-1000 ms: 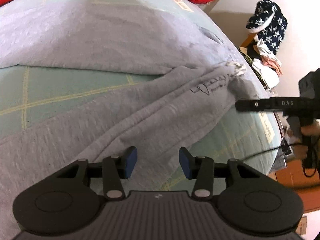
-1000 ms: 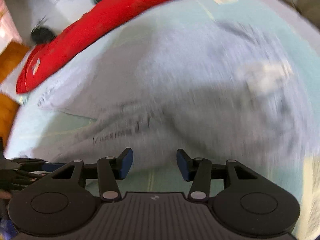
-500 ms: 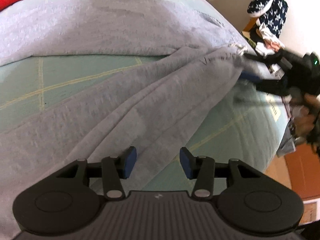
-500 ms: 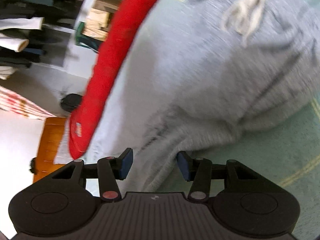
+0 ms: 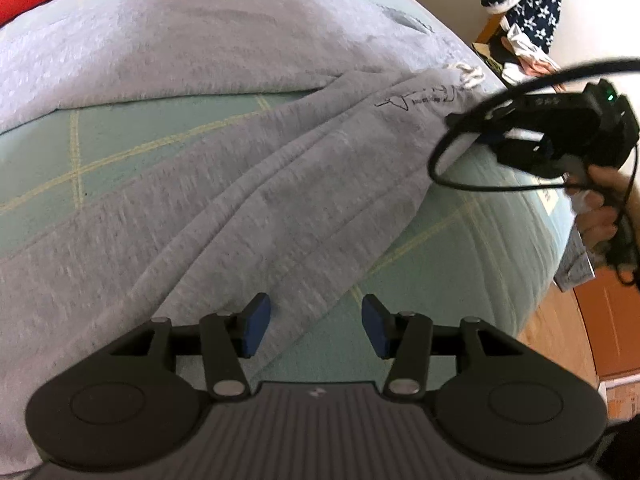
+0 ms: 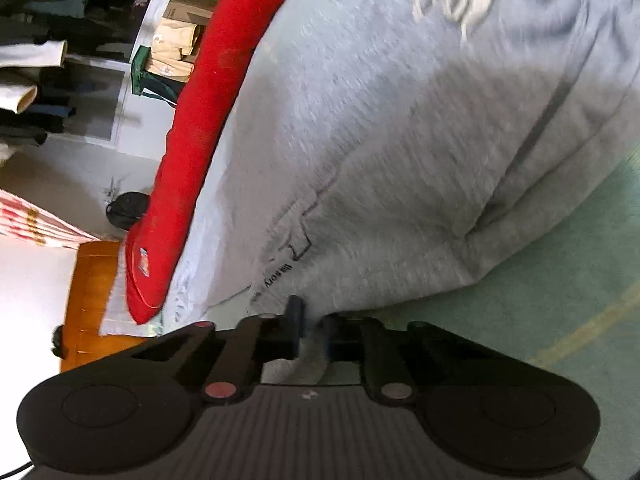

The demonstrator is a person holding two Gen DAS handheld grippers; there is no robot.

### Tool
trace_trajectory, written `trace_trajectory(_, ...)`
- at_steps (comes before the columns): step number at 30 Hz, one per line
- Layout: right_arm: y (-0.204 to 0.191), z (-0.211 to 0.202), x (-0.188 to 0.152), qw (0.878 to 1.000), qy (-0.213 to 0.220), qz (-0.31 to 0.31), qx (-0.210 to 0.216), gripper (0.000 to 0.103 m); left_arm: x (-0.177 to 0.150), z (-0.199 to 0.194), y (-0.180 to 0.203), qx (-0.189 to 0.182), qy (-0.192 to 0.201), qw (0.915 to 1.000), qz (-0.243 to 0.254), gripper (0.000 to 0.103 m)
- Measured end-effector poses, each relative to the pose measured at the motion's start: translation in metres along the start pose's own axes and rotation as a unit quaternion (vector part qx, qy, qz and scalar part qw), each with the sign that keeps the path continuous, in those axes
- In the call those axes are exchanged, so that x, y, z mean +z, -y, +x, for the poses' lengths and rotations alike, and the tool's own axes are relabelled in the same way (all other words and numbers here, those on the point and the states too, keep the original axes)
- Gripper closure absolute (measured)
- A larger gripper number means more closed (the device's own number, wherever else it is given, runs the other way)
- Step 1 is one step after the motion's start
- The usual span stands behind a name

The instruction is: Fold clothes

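Grey sweatpants (image 5: 248, 184) with a white drawstring (image 5: 468, 76) and small black print lie spread over a pale green bed (image 5: 120, 148). In the left wrist view my left gripper (image 5: 314, 330) hovers open over the edge of one trouser leg, nothing between its blue pads. The right gripper (image 5: 480, 136), held by a hand (image 5: 596, 204), sits at the waistband end with its tips hidden in the fabric. In the right wrist view my right gripper (image 6: 310, 328) is shut on a fold of the sweatpants (image 6: 400, 140) near the printed corner.
A red quilt (image 6: 200, 120) runs along the far side of the bed. A dark star-patterned garment (image 5: 524, 4) and other clothes pile up beyond the bed's corner. Wooden floor (image 5: 608, 320) lies to the right, and boxes (image 6: 180, 44) and hanging clothes stand past the quilt.
My right gripper has rolled, sunk onto the waistband and closed on the fabric; it stood open before. My left gripper has drifted slightly along the trouser leg and stays open.
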State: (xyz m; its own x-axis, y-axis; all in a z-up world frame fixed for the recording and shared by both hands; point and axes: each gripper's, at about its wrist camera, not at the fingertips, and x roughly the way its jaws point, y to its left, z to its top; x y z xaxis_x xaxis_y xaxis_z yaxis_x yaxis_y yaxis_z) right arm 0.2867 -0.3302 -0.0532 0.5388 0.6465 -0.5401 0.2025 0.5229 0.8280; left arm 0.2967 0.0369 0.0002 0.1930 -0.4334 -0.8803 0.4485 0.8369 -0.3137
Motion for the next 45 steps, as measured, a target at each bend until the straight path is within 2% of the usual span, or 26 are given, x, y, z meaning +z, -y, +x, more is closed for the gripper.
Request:
trace_trajectory(8, -0.034, -0.045, -0.012, 0.996, -0.062, -0.043, -0.052, 0.096, -0.019, -0.011, 0.017, -0.015, -0.038, 0.9986, 0.034, 0.051)
trace_trajectory(14, -0.016, -0.067, -0.03, 0.982, -0.128, -0.033, -0.136, 0.097, -0.047, -0.016, 0.023, -0.035, -0.077, 0.9962, 0.017, 0.051)
trace_trajectory(18, 0.01, -0.061, -0.041, 0.967, -0.161, -0.019, -0.194, 0.093, -0.062, -0.015, 0.015, -0.027, -0.087, 0.9957, -0.016, 0.051)
trace_trajectory(20, 0.008, -0.056, -0.045, 0.962, -0.167, -0.04, -0.211, 0.086, -0.067, -0.018, 0.007, -0.019, -0.083, 0.9954, -0.044, 0.051)
trace_trajectory(23, -0.01, -0.05, -0.051, 0.949, -0.191, -0.111, -0.224, 0.084, -0.077, -0.032, -0.011, -0.004, -0.066, 0.9911, -0.115, 0.051)
trace_trajectory(25, -0.021, -0.049, -0.056, 0.939, -0.207, -0.154, -0.228, 0.082, -0.088, -0.044, -0.028, 0.008, -0.044, 0.9813, -0.187, 0.051)
trace_trajectory(26, -0.026, -0.049, -0.058, 0.935, -0.215, -0.167, -0.227, 0.082, -0.095, -0.05, -0.037, 0.015, -0.031, 0.9733, -0.227, 0.05)
trace_trajectory(28, -0.035, -0.049, -0.062, 0.929, -0.226, -0.191, -0.221, 0.081, -0.111, -0.061, -0.057, 0.034, 0.001, 0.9504, -0.309, 0.043)
trace_trajectory(31, -0.047, -0.045, -0.064, 0.923, -0.235, -0.217, -0.212, 0.08, -0.135, -0.078, -0.084, 0.039, 0.047, 0.9057, -0.419, 0.043)
trace_trajectory(33, -0.055, -0.04, -0.066, 0.921, -0.239, -0.233, -0.203, 0.08, -0.151, -0.088, -0.101, 0.04, 0.082, 0.8716, -0.482, 0.043)
trace_trajectory(35, -0.066, -0.03, -0.068, 0.918, -0.241, -0.247, -0.196, 0.08, -0.169, -0.097, -0.117, 0.043, 0.117, 0.8323, -0.54, 0.043)
trace_trajectory(37, -0.078, -0.021, -0.072, 0.915, -0.243, -0.26, -0.191, 0.08, -0.186, -0.106, -0.131, 0.055, 0.155, 0.7952, -0.584, 0.045)
trace_trajectory(39, -0.087, -0.016, -0.071, 0.912, -0.248, -0.27, -0.182, 0.08, -0.203, -0.115, -0.143, 0.071, 0.191, 0.7621, -0.615, 0.047)
trace_trajectory(41, -0.096, -0.008, -0.072, 0.908, -0.251, -0.284, -0.176, 0.08, -0.218, -0.125, -0.157, 0.097, 0.222, 0.7391, -0.629, 0.051)
trace_trajectory(43, -0.1, -0.006, -0.069, 0.905, -0.256, -0.294, -0.171, 0.08, -0.23, -0.129, -0.169, 0.119, 0.234, 0.7247, -0.637, 0.055)
trace_trajectory(45, -0.105, -0.001, -0.068, 0.902, -0.26, -0.301, -0.165, 0.08, -0.238, -0.126, -0.182, 0.118, 0.245, 0.7128, -0.646, 0.055)
